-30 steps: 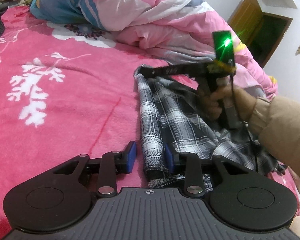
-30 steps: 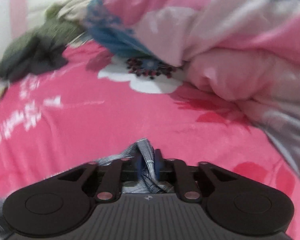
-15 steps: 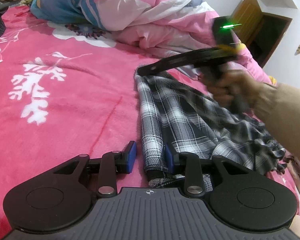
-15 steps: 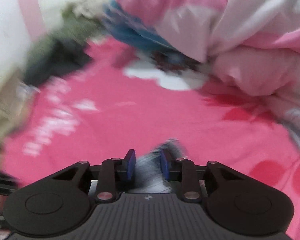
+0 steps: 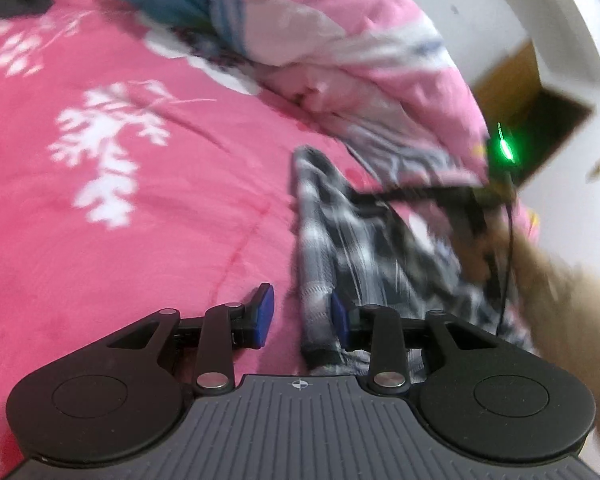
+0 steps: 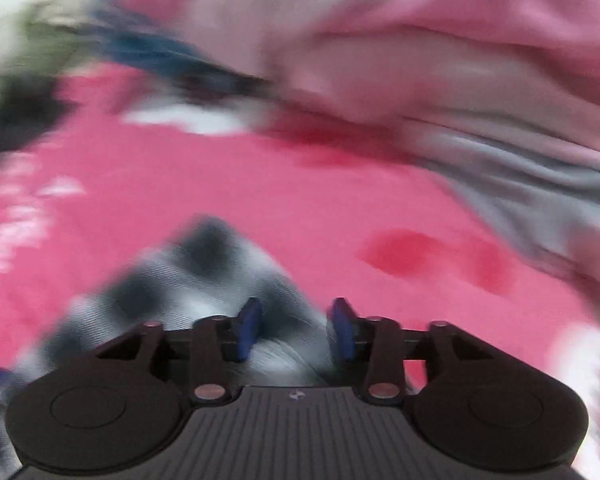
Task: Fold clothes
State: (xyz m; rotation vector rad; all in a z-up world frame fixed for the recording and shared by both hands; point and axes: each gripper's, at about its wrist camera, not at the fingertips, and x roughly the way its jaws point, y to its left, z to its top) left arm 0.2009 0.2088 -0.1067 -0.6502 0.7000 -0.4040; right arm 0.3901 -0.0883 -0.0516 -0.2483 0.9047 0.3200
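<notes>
Hovering over the plaid garment (image 5: 340,236) on the pink bed (image 5: 140,220), your left gripper (image 5: 300,312) gapes loosely around its edge; your right gripper's (image 6: 296,326) jaws are opening above it.

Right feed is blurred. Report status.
Left gripper open, plaid garment between pads. Right gripper opening over plaid corner. Quilt heaped behind.

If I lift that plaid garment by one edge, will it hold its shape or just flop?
Probably flop: the plaid garment lies in soft folds and rumples on the bed. It looks thin, so likely light. Its woven surface seems unlikely to slip, though the pictures are blurred.
</notes>
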